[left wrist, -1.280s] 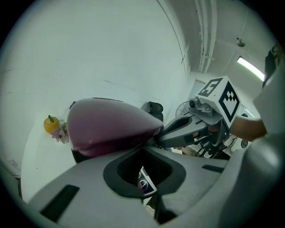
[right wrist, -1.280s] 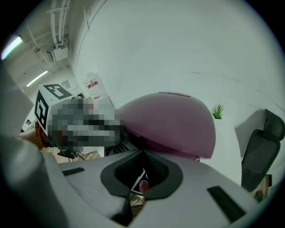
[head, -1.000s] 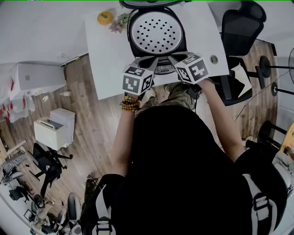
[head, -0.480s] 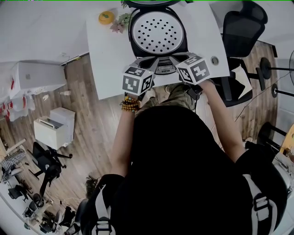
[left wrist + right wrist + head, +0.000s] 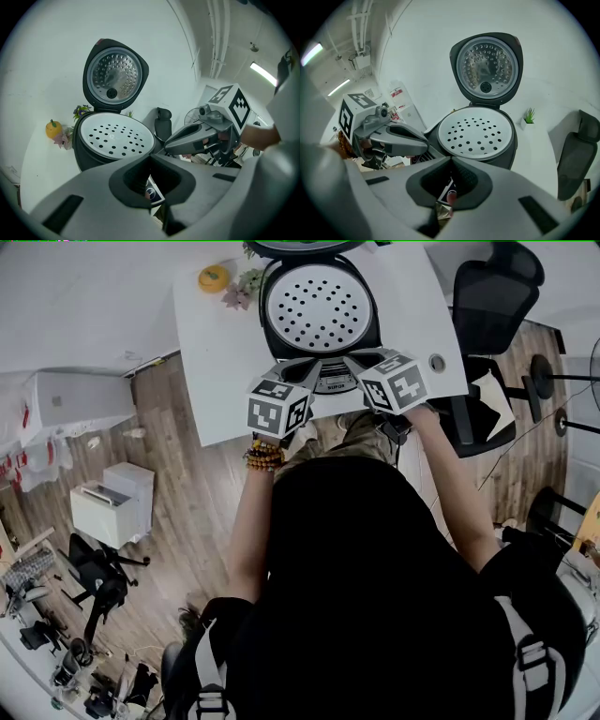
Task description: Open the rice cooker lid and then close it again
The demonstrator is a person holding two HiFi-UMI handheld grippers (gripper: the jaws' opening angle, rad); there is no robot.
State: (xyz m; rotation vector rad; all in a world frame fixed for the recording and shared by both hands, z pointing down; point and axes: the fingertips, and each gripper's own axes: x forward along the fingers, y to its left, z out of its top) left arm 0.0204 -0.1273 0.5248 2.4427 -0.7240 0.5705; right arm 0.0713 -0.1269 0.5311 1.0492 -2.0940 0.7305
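At far left of the white bench (image 5: 216, 362), a small orange ornament (image 5: 214, 277), clear of the work.

Next, the left gripper (image 5: 307, 369): sits just before the front-left corner of the rice cooker (image 5: 322, 382), points across its front, jaws pressed together on nothing.

In the middle, the task's thing. Stands on the bench with the lid (image 5: 115, 75) already swung up, upright on the back hinge, inner face turned to the person. Shows a white perforated tray (image 5: 115, 137) filling the pot mouth. Lies beyond and above both sets of jaws, past the tray. Runs left to right along the hinge, so the free edge is at the top, roughly centred.

At right, the right gripper (image 5: 354, 360): mirrors the other at the front-right corner, jaws likewise closed tight and empty.

Seems about equally near for either hand; no clear favourite. Probably calls for a reach up and over the tray to the lid's top edge, then a push forward and down.

Against a second ago: differs in almost nothing, with the lid up and both grippers at the same spots in front.
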